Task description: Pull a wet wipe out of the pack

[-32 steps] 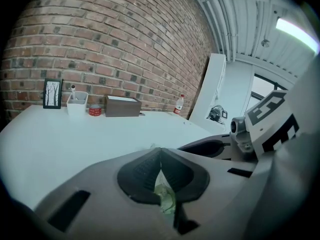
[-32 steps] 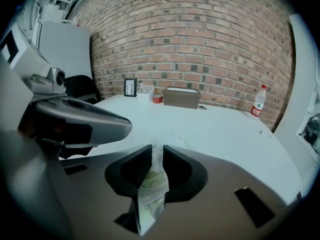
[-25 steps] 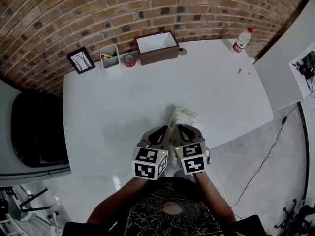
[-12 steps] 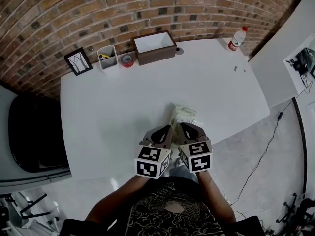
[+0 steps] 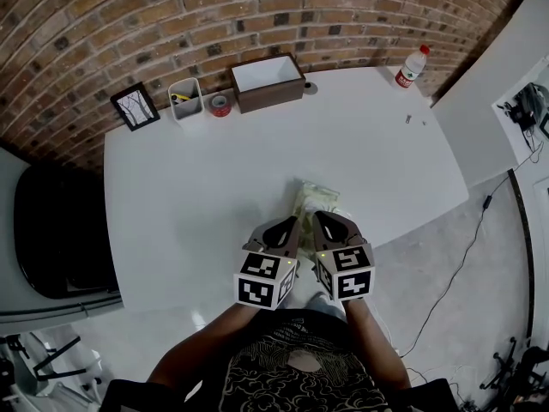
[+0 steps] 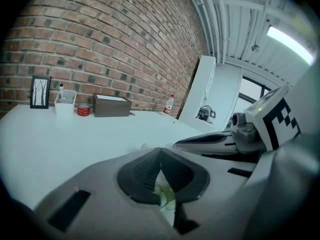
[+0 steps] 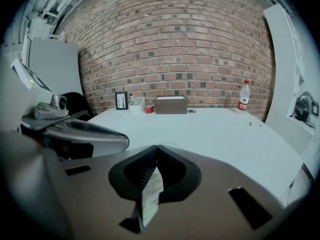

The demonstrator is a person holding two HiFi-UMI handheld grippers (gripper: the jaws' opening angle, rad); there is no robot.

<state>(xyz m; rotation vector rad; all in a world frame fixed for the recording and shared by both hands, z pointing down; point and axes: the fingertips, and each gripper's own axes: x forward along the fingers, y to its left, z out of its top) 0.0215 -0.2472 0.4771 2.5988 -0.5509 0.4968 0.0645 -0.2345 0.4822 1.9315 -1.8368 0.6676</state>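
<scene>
Comparing this with a second ago, Lee, what has moved?

Very little, Kim. The brick wall (image 5: pixel 129 24) and the white worktop (image 5: pixel 189 170) sit slightly further left in the head view, and everything on the worktop has slid with them as one.

How much open room is there?

Plenty ahead. The worktop is bare from its middle out to the left and right edges. Things stand only along the far edge by the wall: a brown box (image 5: pixel 273 98), a picture frame (image 5: pixel 136 106), a white pen holder (image 5: pixel 190 108), a water bottle (image 5: pixel 408 67) alone at the far right corner, and a red tape roll (image 5: pixel 220 105) between holder and box. All are well apart from the working spot.

And the task's thing?

The wet wipe pack (image 5: pixel 319 197) lies flat close to the worktop's near edge, right in front of the person, in the same place as before. Little worktop is left between it and that edge.

The grippers?

The left claw (image 5: pixel 292 224) and the right claw (image 5: pixel 316 219) lie side by side, tips at the pack's near end, as they did a second ago. Their back ends now stand a shade further apart. Each gripper view shows its jaws closed until the tips touch, with the pack's pale green-and-white film caught in the gap behind them.
</scene>
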